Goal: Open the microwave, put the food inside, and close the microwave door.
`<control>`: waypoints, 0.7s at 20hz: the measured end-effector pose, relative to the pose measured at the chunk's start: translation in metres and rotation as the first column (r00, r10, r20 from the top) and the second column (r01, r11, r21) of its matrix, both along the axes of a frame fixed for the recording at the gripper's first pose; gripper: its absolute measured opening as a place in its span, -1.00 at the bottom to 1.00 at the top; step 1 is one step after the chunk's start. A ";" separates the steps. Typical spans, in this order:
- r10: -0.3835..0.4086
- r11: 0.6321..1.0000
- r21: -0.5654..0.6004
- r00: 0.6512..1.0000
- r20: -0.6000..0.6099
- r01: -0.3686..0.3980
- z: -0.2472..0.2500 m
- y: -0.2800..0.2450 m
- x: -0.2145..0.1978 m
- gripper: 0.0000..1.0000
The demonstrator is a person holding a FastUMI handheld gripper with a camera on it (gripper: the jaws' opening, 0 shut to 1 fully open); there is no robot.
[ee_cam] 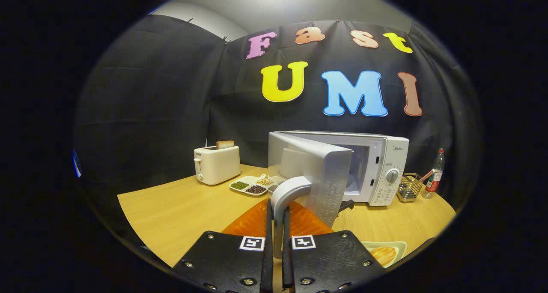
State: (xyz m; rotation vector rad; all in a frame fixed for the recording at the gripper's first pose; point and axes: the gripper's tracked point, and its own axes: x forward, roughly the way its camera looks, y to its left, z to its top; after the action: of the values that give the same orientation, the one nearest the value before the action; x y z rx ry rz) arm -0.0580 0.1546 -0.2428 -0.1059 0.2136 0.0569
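Tool [277, 224] grips door handle [286, 198]; food plate [387, 252] half hidden.

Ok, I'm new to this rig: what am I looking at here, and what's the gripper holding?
This is a camera riding on a hand-held two-finger gripper, looking forward along its fingers. The fingers are closed on the door handle of the microwave, whose door stands partly open. On the wooden table stand a toaster with a slice of bread, a divided dish of beans, a wire basket and a bottle. An orange mat lies under the fingers, with a plate of food beside them.
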 end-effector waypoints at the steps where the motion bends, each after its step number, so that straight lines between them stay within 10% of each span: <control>1: -0.028 1.000 -0.005 1.000 0.014 0.028 -0.001 0.010 0.001 -0.83; 11: -0.250 0.966 -0.028 0.960 0.124 0.255 -0.008 0.090 0.009 -0.79; 14: -0.213 0.976 -0.022 0.973 0.093 0.216 -0.013 0.100 0.006 -0.34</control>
State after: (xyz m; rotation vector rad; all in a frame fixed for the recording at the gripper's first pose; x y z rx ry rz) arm -0.0522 0.2545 -0.2557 -0.1169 0.1352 -0.1663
